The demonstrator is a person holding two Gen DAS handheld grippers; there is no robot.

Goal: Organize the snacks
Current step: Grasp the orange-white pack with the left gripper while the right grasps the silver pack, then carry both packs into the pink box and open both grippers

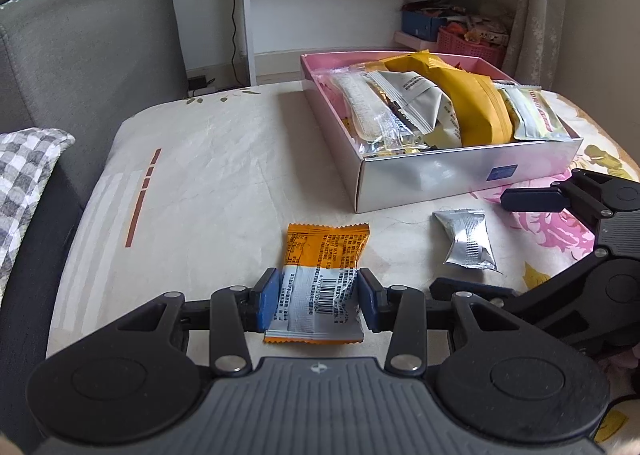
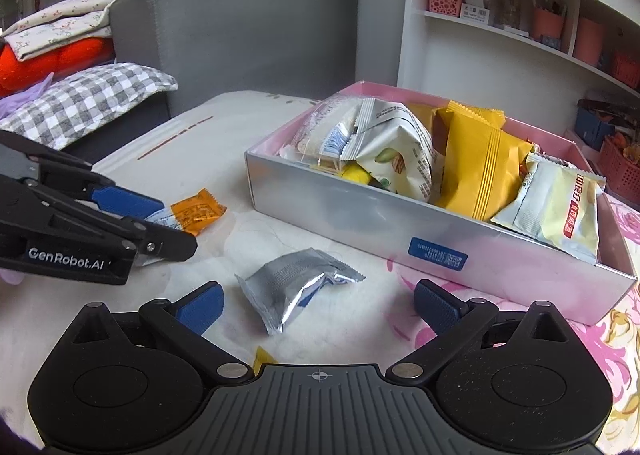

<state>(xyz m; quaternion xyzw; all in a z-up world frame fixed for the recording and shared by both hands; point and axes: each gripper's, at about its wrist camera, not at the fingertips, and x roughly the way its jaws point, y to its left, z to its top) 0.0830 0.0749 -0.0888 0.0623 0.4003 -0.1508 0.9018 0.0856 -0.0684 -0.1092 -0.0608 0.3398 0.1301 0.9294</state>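
1. My left gripper (image 1: 318, 295) pinched the orange packet (image 1: 322, 283) on the table (image 1: 208, 159), ready to lift it.
2. My right gripper (image 2: 318, 305) stood spread around the silver packet (image 2: 294, 289), untouched, near the box (image 2: 400, 231) of snacks.

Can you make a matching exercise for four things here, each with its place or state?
Things:
1. orange packet
2. silver packet
3. yellow bag
4. right tool

Places or states:
A. open
B. in the box
C. clamped in the left tool
D. loose on the table, before the box

Pairs: 1-C, 2-D, 3-B, 4-A
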